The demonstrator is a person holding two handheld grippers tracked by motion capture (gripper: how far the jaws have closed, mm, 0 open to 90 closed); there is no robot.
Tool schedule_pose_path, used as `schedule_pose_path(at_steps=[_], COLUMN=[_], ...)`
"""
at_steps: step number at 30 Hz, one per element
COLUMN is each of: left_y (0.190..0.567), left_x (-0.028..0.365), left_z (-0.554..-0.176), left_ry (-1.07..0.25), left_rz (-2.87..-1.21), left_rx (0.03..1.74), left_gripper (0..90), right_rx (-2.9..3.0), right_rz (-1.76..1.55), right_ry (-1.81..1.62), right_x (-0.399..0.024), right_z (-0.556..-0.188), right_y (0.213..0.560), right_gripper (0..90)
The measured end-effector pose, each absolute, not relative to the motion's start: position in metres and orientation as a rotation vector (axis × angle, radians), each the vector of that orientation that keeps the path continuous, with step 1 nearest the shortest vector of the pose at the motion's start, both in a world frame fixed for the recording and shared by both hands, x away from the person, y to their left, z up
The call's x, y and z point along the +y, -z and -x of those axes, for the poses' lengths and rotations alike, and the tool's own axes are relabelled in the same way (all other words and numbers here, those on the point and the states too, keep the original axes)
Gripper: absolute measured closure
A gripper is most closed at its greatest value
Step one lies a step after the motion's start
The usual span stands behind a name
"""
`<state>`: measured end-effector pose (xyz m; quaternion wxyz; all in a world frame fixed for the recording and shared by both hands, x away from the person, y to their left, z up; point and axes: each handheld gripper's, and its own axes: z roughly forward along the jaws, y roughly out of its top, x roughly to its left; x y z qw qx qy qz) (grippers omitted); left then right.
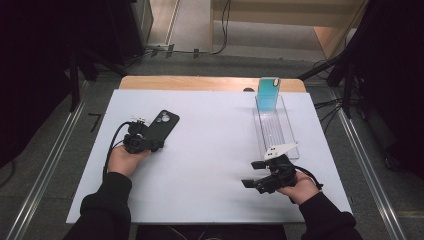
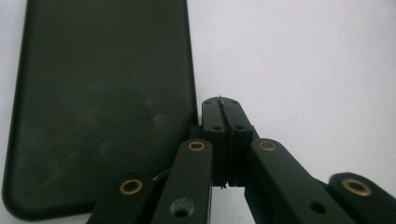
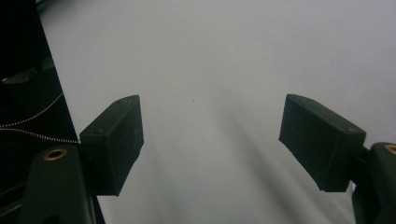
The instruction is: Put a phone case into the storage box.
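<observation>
The black phone point(image 1: 163, 128) lies flat on the white table point(image 1: 210, 165), not yet lifted, just beside the clenched, empty left gripper point(image 2: 223, 112), while the right gripper point(image 3: 210, 140) waits released near the rack point(image 1: 276, 131), where a blue phone point(image 1: 268, 93) already stands.

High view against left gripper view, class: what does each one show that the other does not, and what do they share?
High view alone: the right gripper, jaws apart and empty, a teal phone case standing in a clear rack, and both of the person's sleeves. Left gripper view alone: a close look at the left gripper, whose pads meet with nothing between them. Shared: the black phone case lying flat on the white table beside the left gripper.
</observation>
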<state>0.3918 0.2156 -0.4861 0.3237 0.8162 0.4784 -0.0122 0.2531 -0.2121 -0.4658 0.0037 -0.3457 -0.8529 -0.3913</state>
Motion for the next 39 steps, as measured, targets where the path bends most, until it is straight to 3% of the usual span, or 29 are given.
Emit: schedule_pose_path(at_steps=[5, 15, 23, 28, 37, 39], left_y=[0.487, 0.473, 0.454, 0.450, 0.442, 0.440], left_x=[0.218, 0.215, 0.210, 0.209, 0.206, 0.205], left_z=[-0.392, -0.382, -0.366, -0.357, -0.333, -0.326], left_ry=[0.030, 0.178, 0.191, 0.162, 0.180, 0.169], left_rz=[-2.152, -2.082, -2.030, -2.019, -2.029, -2.035], left_rx=[1.267, 1.142, 1.066, 1.040, 0.913, 0.900], left_gripper=[89.7, 57.9, 51.5, 42.9, 37.3, 32.0], right_rx=[-2.673, -2.677, -2.680, -2.676, -2.677, -2.674], right_rz=[1.080, 1.078, 1.092, 1.110, 1.134, 1.143], right_ry=[1.224, 1.215, 1.210, 1.203, 1.192, 1.189], right_x=[-0.212, -0.212, -0.213, -0.214, -0.217, -0.218], right_z=[-0.253, -0.253, -0.253, -0.254, -0.254, -0.253], right_y=[0.466, 0.467, 0.467, 0.468, 0.468, 0.468], right_gripper=[19.8, 19.8, 19.8, 19.8, 19.8, 19.8])
